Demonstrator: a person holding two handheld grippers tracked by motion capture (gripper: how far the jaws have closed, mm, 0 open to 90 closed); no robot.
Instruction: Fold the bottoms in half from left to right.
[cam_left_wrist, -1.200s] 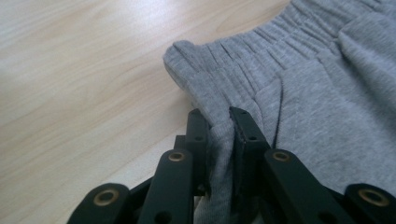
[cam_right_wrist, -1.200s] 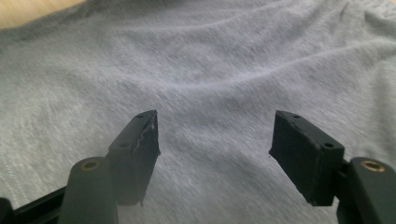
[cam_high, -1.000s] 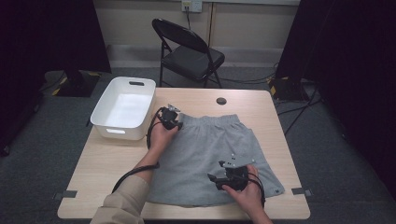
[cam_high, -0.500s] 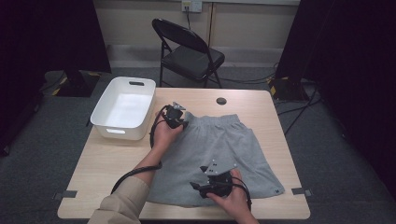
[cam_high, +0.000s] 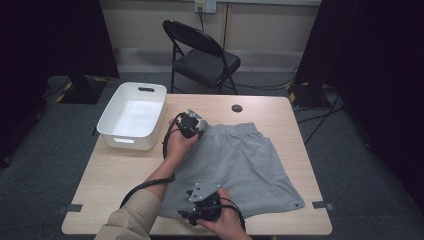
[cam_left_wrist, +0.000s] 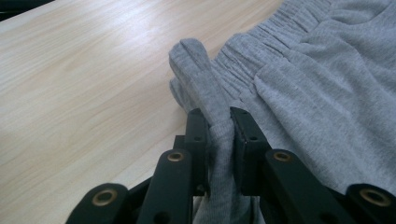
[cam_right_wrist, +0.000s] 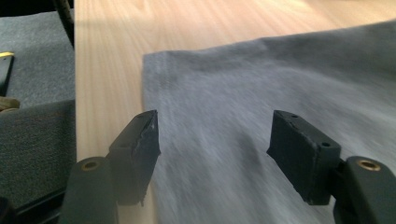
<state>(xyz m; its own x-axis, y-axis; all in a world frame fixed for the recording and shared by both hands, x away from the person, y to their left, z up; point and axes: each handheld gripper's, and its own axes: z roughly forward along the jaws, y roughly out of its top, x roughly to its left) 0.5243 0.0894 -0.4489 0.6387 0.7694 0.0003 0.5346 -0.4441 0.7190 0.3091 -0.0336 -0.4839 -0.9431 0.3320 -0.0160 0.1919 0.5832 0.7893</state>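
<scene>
Grey shorts (cam_high: 240, 160) lie spread on the wooden table (cam_high: 125, 170), waistband toward the far side. My left gripper (cam_high: 196, 126) is at the waistband's left corner, shut on a pinched fold of the grey fabric (cam_left_wrist: 201, 70); in the left gripper view that gripper (cam_left_wrist: 218, 116) has the fold squeezed between its black pads. My right gripper (cam_high: 187, 216) hovers over the near left hem. Its jaws stand wide apart in the right gripper view, where the gripper (cam_right_wrist: 215, 128) has the shorts' hem corner (cam_right_wrist: 196, 79) lying flat beneath them and nothing held.
A white plastic bin (cam_high: 132, 116) stands on the table's far left. A small black disc (cam_high: 237, 108) lies near the far edge. A black folding chair (cam_high: 202, 55) is behind the table. Bare wood (cam_right_wrist: 107, 56) runs left of the hem, with the table edge close.
My right gripper has slid left along the near hem of the shorts, from the right part to the left corner. The left gripper has stayed on the waistband.
</scene>
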